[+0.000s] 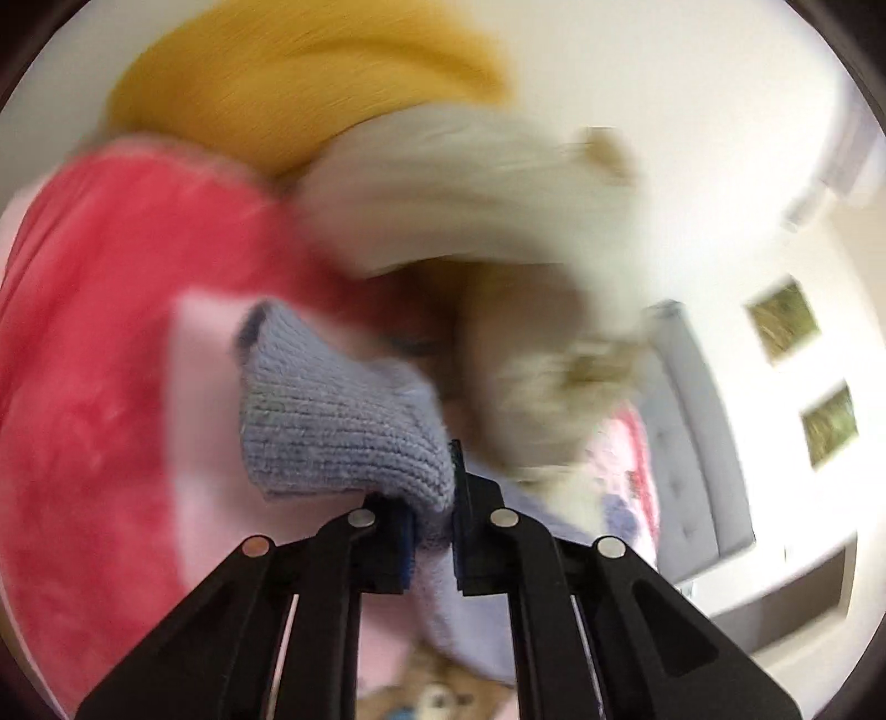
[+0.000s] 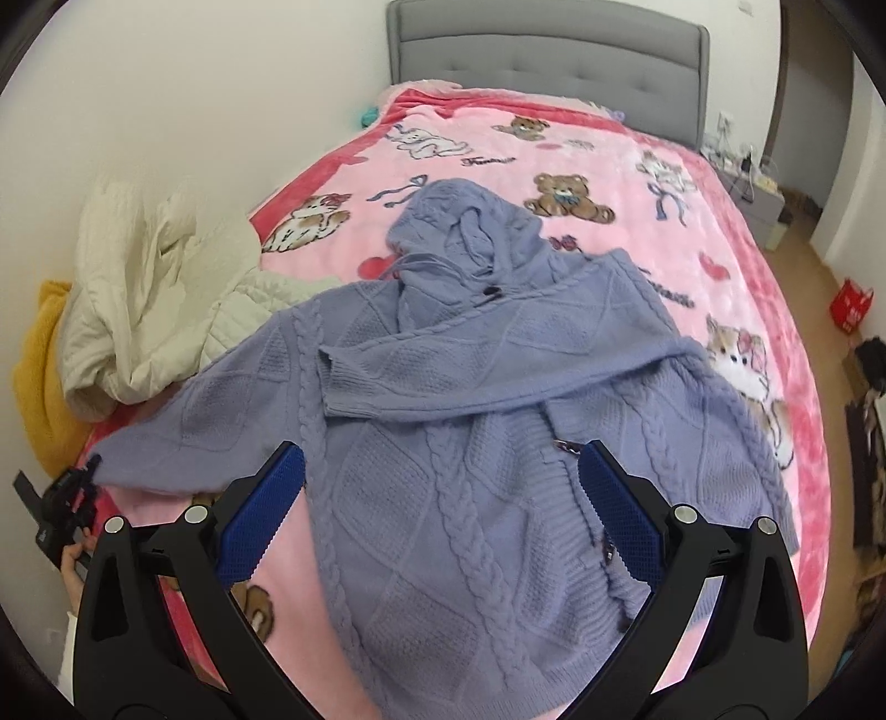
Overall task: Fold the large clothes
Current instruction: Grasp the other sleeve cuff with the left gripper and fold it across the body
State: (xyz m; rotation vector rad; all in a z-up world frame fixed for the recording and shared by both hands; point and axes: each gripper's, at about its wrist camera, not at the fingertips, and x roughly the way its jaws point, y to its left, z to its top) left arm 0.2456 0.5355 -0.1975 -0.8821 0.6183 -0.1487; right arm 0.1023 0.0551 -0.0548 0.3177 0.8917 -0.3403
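Observation:
A lavender cable-knit hooded sweater [image 2: 470, 415] lies spread on the pink blanket [image 2: 609, 166] of the bed, hood toward the headboard. One sleeve is folded across its chest. The other sleeve stretches out to the left, where my left gripper [image 2: 72, 493] pinches its cuff at the bed's edge. In the left wrist view, my left gripper [image 1: 432, 520] is shut on the ribbed sleeve cuff [image 1: 343, 421]; the view is blurred. My right gripper [image 2: 443, 509] is open and empty, hovering above the sweater's lower body.
A cream quilted jacket [image 2: 155, 288] and a mustard-yellow garment [image 2: 44, 382] are piled at the bed's left edge by the wall. A grey headboard [image 2: 548, 50] stands at the far end. A nightstand [image 2: 758, 194] and a red bag [image 2: 850, 304] stand right of the bed.

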